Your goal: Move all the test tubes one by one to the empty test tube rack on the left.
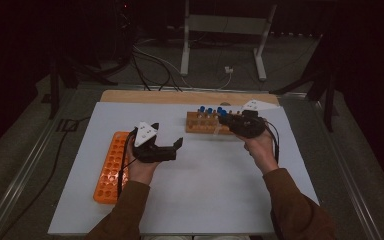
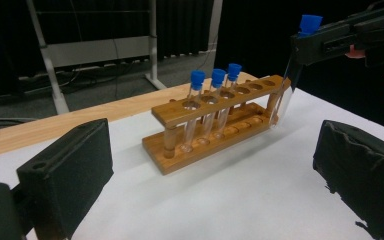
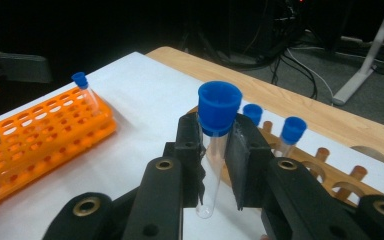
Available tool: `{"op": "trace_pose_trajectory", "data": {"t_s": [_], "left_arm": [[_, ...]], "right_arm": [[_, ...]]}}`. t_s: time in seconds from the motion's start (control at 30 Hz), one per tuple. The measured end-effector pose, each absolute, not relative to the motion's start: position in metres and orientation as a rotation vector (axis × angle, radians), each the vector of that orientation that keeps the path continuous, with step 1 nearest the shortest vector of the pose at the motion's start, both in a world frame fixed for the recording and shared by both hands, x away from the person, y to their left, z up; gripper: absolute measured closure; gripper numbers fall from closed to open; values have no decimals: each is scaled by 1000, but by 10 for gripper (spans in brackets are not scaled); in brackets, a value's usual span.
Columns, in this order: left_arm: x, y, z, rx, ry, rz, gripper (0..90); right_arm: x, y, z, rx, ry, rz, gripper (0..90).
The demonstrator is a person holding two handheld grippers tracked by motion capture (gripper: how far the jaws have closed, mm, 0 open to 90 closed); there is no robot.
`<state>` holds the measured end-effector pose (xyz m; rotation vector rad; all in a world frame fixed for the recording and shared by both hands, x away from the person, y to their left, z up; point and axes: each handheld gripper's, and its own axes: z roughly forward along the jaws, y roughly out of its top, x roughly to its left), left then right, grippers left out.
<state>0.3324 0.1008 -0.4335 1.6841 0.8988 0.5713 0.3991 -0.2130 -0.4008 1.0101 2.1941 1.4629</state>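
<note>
test tube [image 3: 214, 150] clamped btwn right tool [image 3: 219, 145] jaws — just beside wooden rack [image 3: 330, 175].

We look down from above; both gripper views sit low and close, sharing the wooden rack [image 2: 215, 122].

Five blue-capped tubes: one between the right gripper's fingers [image 3: 219, 150], three in the wooden rack [image 2: 215, 120] beside them, one in the orange rack [image 3: 40, 135]. Two racks.
</note>
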Motion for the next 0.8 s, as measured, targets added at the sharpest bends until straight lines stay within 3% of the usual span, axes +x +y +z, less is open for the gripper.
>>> {"op": "trace_pose_trajectory", "data": {"t_s": [0.8], "left_arm": [[351,44,-440,1808,912,514,67]], "right_arm": [[391,-191,-402,994,2263,1514,769]]}}
